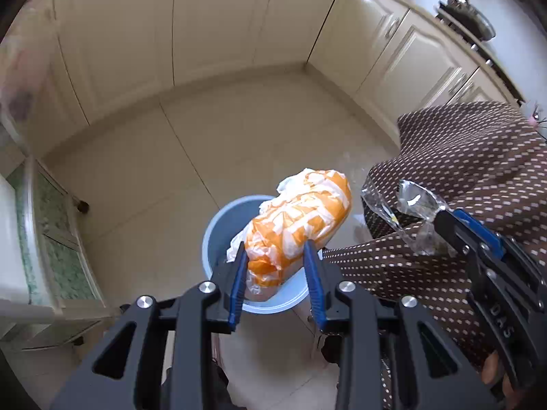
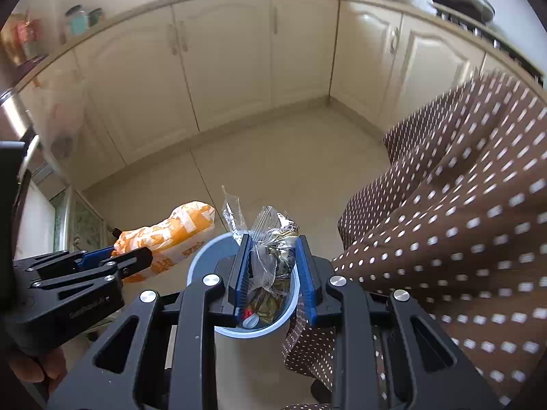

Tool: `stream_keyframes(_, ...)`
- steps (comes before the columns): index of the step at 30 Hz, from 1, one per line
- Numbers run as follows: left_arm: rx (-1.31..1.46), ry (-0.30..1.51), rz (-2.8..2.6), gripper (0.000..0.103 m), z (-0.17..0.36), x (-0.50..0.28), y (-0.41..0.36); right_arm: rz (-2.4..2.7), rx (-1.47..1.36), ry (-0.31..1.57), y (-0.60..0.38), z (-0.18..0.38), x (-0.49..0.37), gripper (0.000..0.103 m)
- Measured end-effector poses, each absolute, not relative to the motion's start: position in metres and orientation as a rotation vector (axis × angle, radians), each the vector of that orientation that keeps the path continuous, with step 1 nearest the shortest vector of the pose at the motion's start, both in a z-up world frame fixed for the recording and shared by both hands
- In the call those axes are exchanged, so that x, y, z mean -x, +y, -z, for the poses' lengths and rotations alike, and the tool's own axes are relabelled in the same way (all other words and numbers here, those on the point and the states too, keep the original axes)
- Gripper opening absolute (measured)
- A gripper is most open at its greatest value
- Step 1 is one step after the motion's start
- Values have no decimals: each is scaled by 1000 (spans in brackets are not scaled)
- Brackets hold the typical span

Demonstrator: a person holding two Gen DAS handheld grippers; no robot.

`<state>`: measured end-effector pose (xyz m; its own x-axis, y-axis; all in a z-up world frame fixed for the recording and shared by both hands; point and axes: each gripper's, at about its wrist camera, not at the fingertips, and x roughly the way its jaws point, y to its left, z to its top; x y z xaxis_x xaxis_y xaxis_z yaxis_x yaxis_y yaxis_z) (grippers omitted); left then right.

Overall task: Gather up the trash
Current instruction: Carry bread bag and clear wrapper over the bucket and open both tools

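My left gripper [image 1: 275, 247] is shut on a crumpled orange-and-white wrapper [image 1: 301, 225] and holds it above a light blue bin [image 1: 218, 235] on the floor. The wrapper also shows in the right wrist view [image 2: 171, 235], left of the bin [image 2: 198, 266]. My right gripper [image 2: 271, 242] is shut on a clear plastic wrapper [image 2: 263, 239] and holds it over the bin's mouth. It shows in the left wrist view [image 1: 441, 218] at the right with the clear wrapper [image 1: 407, 208]. Trash lies inside the bin [image 2: 266, 304].
Cream kitchen cabinets [image 2: 222, 61] line the back and right. A beige tiled floor [image 1: 154, 177] surrounds the bin. Brown polka-dot fabric [image 2: 461, 239] hangs at the right, close to the bin. A glass-fronted unit [image 1: 58, 239] stands at the left. A pan sits on the stove [image 1: 468, 17].
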<state>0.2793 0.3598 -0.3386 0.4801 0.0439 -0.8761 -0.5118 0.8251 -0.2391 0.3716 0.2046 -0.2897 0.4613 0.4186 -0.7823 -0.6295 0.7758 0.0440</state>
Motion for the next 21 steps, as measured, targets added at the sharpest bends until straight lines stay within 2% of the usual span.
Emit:
stream_keyframes(5, 534, 1055, -318, 32, 360, -315, 360, -606, 254, 880, 202, 309, -386, 24)
stream_keyframes(10, 537, 1073, -257, 41, 369, -337, 356, -597, 251, 894, 205, 320, -393, 25)
stream_keyframes(21, 585, 1058, -324, 42, 372, -314, 372, -640, 268, 938, 225, 334, -392, 25)
